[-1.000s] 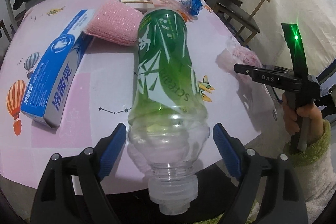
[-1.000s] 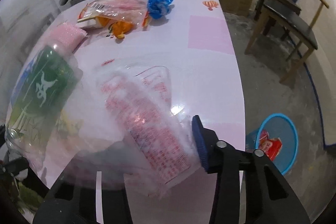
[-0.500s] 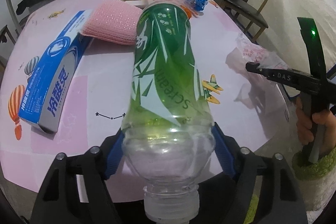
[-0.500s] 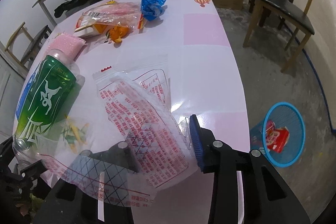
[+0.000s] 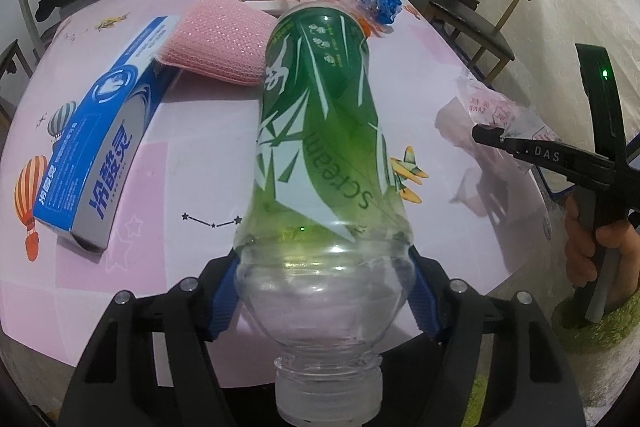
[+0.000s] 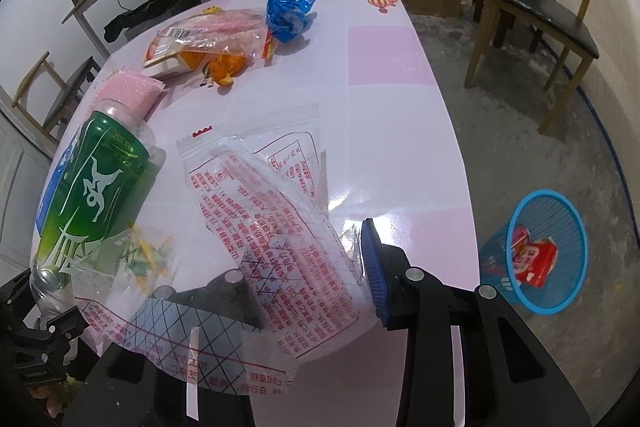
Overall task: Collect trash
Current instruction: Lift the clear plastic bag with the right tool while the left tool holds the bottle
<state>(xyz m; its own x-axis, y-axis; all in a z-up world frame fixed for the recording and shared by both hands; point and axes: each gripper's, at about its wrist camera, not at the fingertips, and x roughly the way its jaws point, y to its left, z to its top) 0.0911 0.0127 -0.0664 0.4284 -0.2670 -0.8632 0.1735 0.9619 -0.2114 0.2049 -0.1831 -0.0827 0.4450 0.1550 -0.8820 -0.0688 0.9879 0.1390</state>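
Left gripper (image 5: 322,301) has just been closing, and its pads now clamp my bottle (image 5: 320,155) by the clear shoulder, lifting it off the table (image 5: 192,155). Right gripper (image 6: 304,291) pinches the wrapper (image 6: 276,227), ready for the bin (image 6: 536,255).

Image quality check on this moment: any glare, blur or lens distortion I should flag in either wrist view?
Left wrist: sharp, strong fisheye bending of the pink table edge, dark vignette corners, small highlights on the green bottle. Right wrist: also sharp, white glare patch on the tabletop beside the clear wrapper, which veils part of the right gripper; the blue bin is curved by the lens.
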